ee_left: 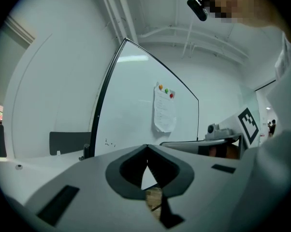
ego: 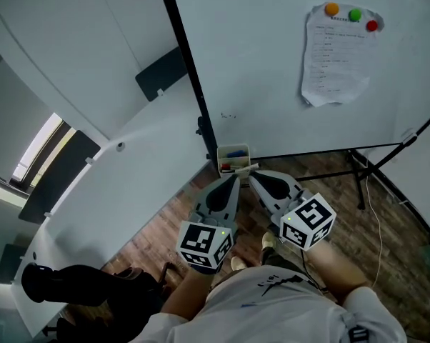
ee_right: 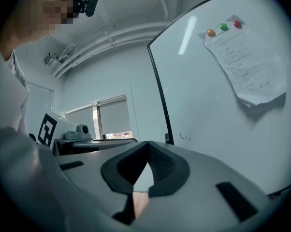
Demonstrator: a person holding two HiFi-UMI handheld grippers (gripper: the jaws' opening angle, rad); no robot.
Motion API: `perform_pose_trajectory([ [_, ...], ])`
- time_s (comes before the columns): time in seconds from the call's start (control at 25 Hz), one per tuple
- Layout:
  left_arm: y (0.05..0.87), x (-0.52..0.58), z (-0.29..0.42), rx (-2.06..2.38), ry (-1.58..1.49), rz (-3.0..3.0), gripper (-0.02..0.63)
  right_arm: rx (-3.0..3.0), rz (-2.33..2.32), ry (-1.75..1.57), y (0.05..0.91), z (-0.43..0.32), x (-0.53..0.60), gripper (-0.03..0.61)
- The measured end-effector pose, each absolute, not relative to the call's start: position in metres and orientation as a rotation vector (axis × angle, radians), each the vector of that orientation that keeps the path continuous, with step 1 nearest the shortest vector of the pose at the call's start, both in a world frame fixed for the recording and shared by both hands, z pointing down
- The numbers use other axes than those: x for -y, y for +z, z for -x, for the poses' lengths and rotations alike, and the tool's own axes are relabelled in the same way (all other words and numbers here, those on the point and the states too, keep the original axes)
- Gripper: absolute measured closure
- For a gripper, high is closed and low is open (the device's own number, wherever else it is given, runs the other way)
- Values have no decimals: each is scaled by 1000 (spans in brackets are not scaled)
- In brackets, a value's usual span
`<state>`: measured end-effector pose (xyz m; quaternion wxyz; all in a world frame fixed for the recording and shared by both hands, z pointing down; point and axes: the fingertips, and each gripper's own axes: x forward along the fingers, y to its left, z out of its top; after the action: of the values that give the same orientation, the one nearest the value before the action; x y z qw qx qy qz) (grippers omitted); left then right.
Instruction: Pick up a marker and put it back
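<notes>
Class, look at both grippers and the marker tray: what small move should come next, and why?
Probably open the left gripper toward the tray: both it and the right gripper are shut and empty, and markers lie in the tray.

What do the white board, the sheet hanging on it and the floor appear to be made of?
Board: smooth glossy white panel, perhaps enamelled steel or melamine; it mirrors a ceiling light and has a dark frame.
Sheet: thin printed paper; its lower edge curls and wrinkles.
Floor: wood or wood-look laminate; brown plank grain with a dull finish.
</notes>
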<state>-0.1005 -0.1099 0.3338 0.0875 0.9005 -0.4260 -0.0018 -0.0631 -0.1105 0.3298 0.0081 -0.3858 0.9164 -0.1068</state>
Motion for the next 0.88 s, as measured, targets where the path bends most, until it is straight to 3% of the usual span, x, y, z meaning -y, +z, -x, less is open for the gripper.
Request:
perform_pose_trajectory([
  [0.88, 348, 97, 108, 1264, 22, -2672, 603, -2868, 1229, -355, 339, 71, 99, 568],
])
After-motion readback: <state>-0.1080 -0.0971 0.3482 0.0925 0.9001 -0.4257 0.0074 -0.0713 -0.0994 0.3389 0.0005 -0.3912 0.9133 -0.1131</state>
